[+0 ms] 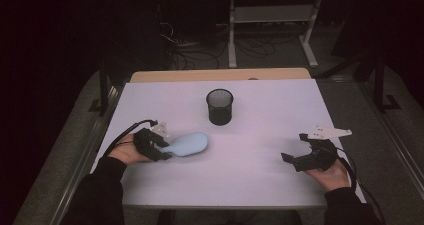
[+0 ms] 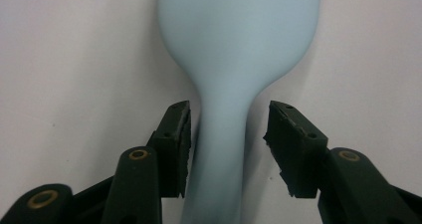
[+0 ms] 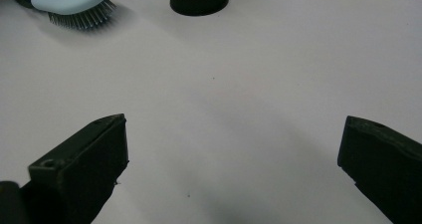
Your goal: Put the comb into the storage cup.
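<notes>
High view shows our white table [image 1: 260, 170], then the mesh cup [image 1: 219, 106], with the pale blue brush [image 1: 189, 144] lying bristles-down at left. Our left gripper [image 2: 226, 134] straddles its handle, jaws parted, one nearly touching; we should centre, then squeeze. Our right gripper [image 3: 234, 154] gapes wide, empty.

Black grippers [image 1: 160, 144] with brass-coloured rivets, grey three-cornered plates, black cables, dark long sleeves [image 1: 100, 192].

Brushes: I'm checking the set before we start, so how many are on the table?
1: the light blue brush lies bristles down at the table's left, its handle between the left tongs.
</notes>
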